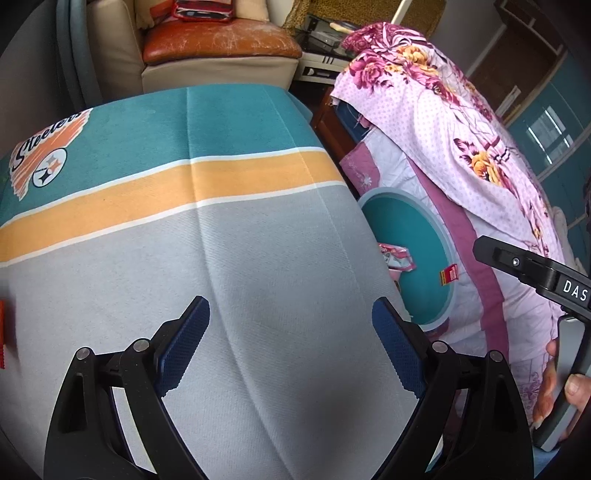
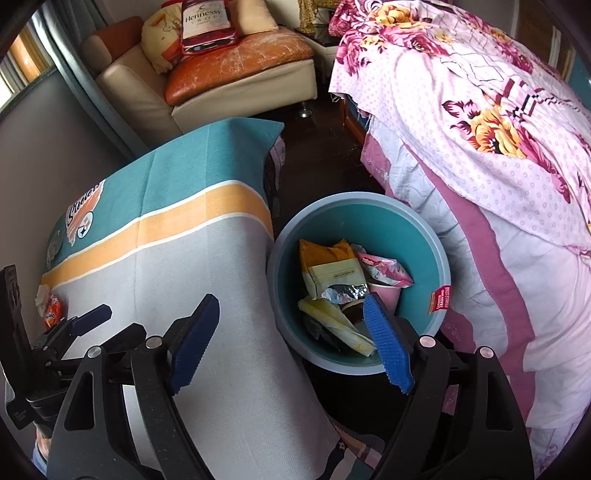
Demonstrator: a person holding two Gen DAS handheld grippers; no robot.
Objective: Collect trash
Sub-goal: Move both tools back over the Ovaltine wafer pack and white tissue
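A teal bin [image 2: 441,258] stands on the floor between the table and the bed. It holds a yellow-orange packet [image 2: 325,258], a pink wrapper [image 2: 384,271], a pink cup [image 2: 386,297] and crumpled foil [image 2: 343,293]. My right gripper [image 2: 290,301] hangs open and empty above the bin's left rim and the table edge. Over the grey part of the striped towel [image 1: 258,240] on the table, my left gripper [image 1: 291,302] is open with nothing between its fingers. An orange wrapper [image 2: 51,310] and a crumpled tissue [image 2: 42,293] lie at the table's left edge.
A bed with a pink floral sheet [image 2: 480,147] fills the right side, close to the bin. A cream and orange sofa [image 2: 240,66] with a Hennessy bag [image 2: 205,22] stands at the back. Dark floor [image 2: 317,155] runs between table and bed. A hand [image 1: 554,391] grips the right tool.
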